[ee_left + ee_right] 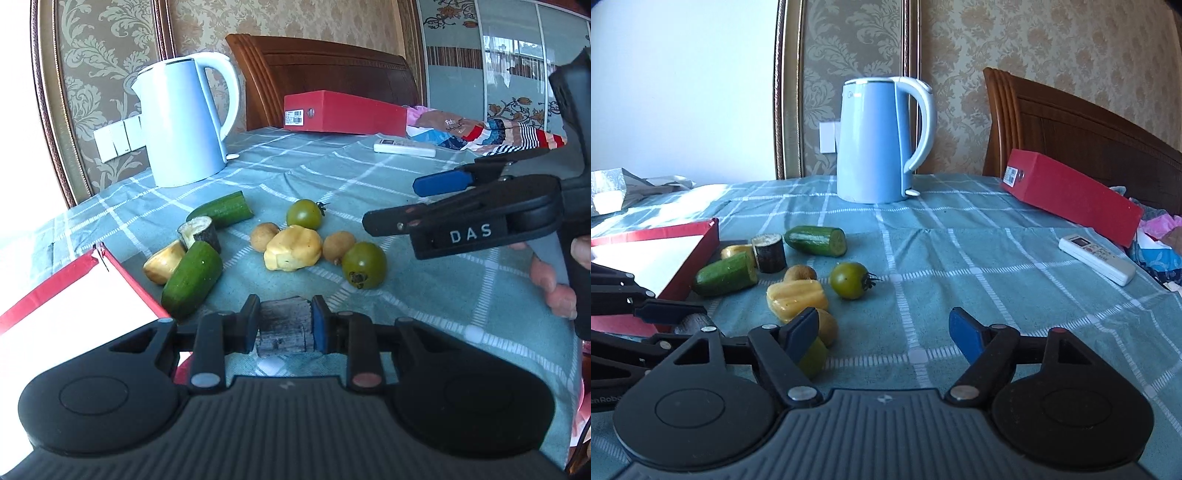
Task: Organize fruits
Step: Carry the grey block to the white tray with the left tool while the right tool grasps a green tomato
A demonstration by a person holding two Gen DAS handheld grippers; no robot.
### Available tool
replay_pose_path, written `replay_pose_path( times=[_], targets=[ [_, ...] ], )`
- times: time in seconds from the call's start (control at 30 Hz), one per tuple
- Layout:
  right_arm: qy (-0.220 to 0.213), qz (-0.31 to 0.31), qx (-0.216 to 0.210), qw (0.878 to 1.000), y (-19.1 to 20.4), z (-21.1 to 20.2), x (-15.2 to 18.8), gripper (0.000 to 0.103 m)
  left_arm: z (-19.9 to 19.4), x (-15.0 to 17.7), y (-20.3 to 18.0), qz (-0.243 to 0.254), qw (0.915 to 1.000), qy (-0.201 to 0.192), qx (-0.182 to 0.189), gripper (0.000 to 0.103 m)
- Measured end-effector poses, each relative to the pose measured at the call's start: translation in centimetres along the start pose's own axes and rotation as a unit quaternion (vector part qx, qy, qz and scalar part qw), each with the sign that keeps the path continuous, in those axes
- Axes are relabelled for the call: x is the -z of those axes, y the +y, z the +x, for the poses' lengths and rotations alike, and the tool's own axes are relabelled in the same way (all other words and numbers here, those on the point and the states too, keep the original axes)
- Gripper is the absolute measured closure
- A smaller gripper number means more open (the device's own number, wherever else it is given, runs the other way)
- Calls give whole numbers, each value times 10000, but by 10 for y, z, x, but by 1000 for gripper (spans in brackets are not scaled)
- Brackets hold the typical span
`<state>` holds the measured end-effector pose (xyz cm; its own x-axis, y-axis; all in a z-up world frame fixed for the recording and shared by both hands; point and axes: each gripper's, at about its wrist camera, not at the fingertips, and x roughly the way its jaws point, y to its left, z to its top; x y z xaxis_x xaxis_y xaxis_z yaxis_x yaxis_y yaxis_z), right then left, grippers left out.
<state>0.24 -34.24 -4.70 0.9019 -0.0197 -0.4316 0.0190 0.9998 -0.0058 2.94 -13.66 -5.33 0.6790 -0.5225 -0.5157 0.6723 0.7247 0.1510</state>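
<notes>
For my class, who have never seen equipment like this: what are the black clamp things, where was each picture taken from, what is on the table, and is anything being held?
No robot here: a person holds a two-finger clamp in each hand, with a camera on each looking along its fingers.

The left camera's picture shows the left gripper shut on a dark grey-brown chunk, and the right gripper at the side.

In the right camera's picture, the right gripper is open and holds nothing.

On the checked tablecloth lie cucumber pieces, two green tomatoes, a yellow piece, small brown fruits, a kettle, a remote and red boxes.
</notes>
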Motion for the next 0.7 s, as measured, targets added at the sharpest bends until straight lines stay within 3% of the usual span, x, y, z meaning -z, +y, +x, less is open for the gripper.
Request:
replay_pose_path(
  times=[0.2, 0.27, 0.4, 0.6, 0.67, 0.7],
  targets=[
    [119, -163, -240, 9995, 3, -7, 2, 25, -1, 5, -3, 79, 10000, 20, -45, 76],
    [206, -195, -316, 9991, 5, -4, 4, 25, 3, 7, -3, 20, 9998, 208, -39, 74],
    [232, -271, -502, 9981, 10, -1, 3, 25, -5, 8, -2, -18, 10000, -45, -13, 74],
    [301, -386, -639, 9968, 18, 2, 6, 25, -1, 9, -2, -96, 9997, 124, -181, 75],
    [351, -388, -648, 9965, 20, 7, 7, 35, -4, 11, -3, -53, 9998, 93, -193, 76],
    [464, -355, -706, 9958, 20, 12, 7, 46, -4, 11, -3, -36, 9997, 95, -202, 76]
  ],
)
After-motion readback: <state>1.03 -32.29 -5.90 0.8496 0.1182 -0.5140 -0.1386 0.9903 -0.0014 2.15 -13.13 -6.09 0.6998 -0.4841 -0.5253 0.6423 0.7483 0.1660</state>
